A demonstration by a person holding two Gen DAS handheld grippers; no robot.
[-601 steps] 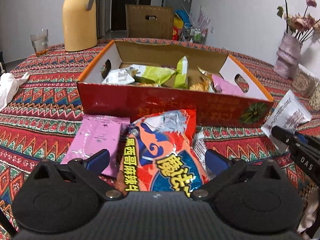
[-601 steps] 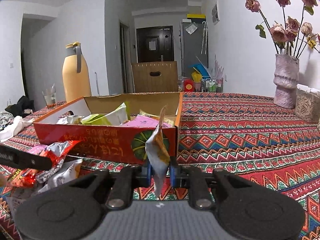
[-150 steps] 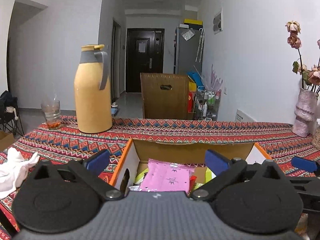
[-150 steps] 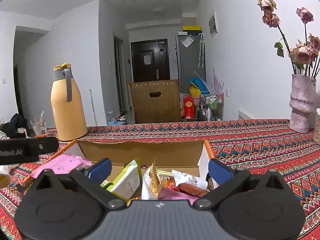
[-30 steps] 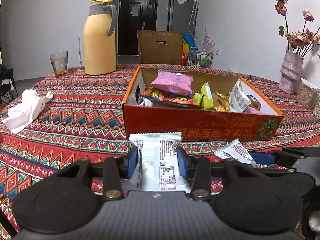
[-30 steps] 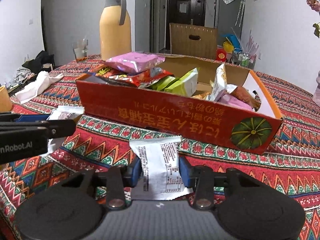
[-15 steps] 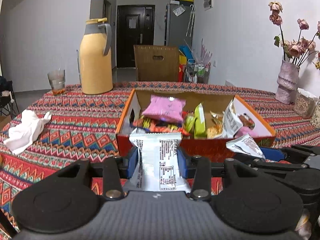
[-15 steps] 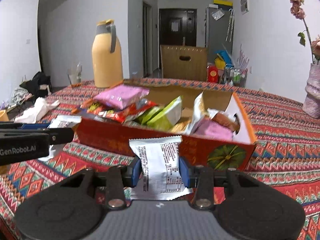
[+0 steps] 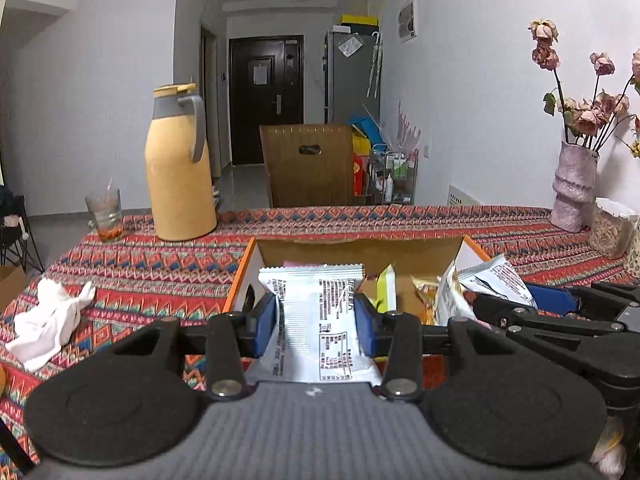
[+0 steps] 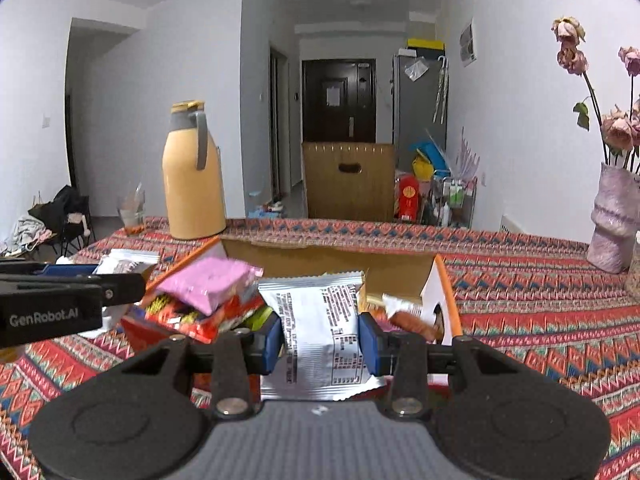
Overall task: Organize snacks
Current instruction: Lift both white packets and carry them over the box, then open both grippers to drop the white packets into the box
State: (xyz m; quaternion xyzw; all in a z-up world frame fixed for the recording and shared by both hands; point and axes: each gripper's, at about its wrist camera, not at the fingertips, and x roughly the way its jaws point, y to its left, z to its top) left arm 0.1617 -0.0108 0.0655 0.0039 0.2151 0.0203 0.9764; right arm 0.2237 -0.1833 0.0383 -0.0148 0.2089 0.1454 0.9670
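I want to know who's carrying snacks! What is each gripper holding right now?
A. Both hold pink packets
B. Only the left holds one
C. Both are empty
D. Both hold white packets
D: the left gripper and right gripper each pinch a white packet.

The left gripper (image 9: 316, 322) holds a white snack packet (image 9: 318, 320) between its two blue pads, in front of the open cardboard box (image 9: 360, 254). Inside the box stand a green packet (image 9: 386, 286) and an orange one (image 9: 430, 294). At the right, the right gripper (image 9: 520, 300) carries a second white packet (image 9: 494, 280) above the box. On the patterned tablecloth (image 9: 160, 260) stand a yellow thermos (image 9: 178, 172), a glass (image 9: 105, 214) and a vase (image 9: 572, 188); a white cloth (image 9: 50, 314) lies at the left.
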